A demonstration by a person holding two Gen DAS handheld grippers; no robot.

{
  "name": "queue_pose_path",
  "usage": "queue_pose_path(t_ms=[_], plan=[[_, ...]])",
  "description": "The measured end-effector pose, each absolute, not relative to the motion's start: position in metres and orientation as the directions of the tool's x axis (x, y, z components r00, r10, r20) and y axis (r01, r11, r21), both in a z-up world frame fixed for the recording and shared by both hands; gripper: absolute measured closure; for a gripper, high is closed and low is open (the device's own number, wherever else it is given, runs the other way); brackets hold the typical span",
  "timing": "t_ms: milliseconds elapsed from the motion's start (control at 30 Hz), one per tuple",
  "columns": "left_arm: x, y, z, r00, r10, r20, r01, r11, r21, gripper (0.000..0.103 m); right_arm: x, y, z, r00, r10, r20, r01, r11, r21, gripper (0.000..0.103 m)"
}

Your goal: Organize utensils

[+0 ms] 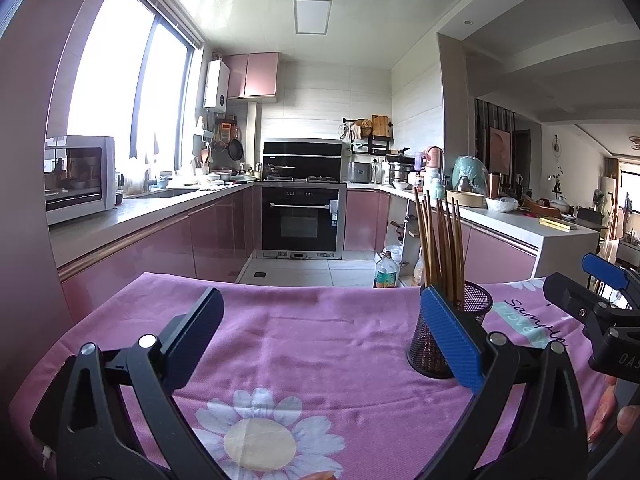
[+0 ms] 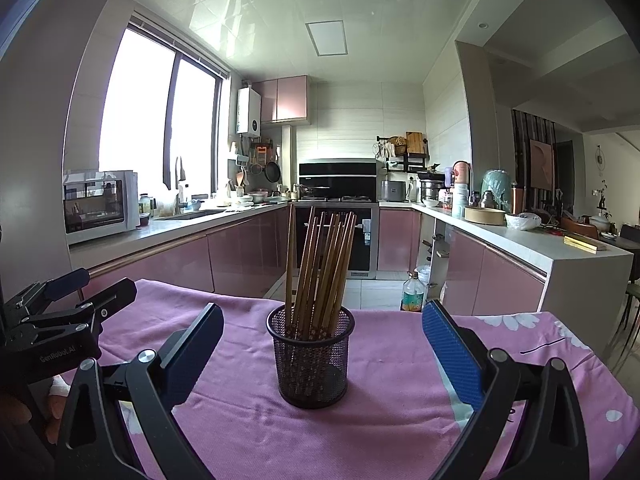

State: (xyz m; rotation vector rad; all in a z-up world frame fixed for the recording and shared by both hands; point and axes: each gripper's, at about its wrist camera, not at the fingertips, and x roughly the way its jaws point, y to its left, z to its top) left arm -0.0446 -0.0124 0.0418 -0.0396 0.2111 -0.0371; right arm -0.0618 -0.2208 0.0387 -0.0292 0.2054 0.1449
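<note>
Both grippers, left (image 1: pixel 320 344) and right (image 2: pixel 322 354), are released; chopsticks (image 2: pixel 320 268) stand in the cup (image 2: pixel 311 354); withdraw gently.

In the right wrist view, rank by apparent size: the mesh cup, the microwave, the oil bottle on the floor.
1. Mesh cup, largest, though nearness to the camera inflates it.
2. Microwave, close to the cup in apparent size, so their order is unsure.
3. Oil bottle, clearly smallest.
</note>
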Motion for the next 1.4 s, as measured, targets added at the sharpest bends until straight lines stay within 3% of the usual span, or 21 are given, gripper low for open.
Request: queue_pose_path(t_ms=[1400], plan=[[-0.0448,-0.0130,0.0383,0.977,-0.040,-0.212,0.032,0.998,-0.045,0.006,-0.0610,-0.2192,0.0394,0.969,0.138,-0.204,-0.143,0.990,-0.009,0.007]])
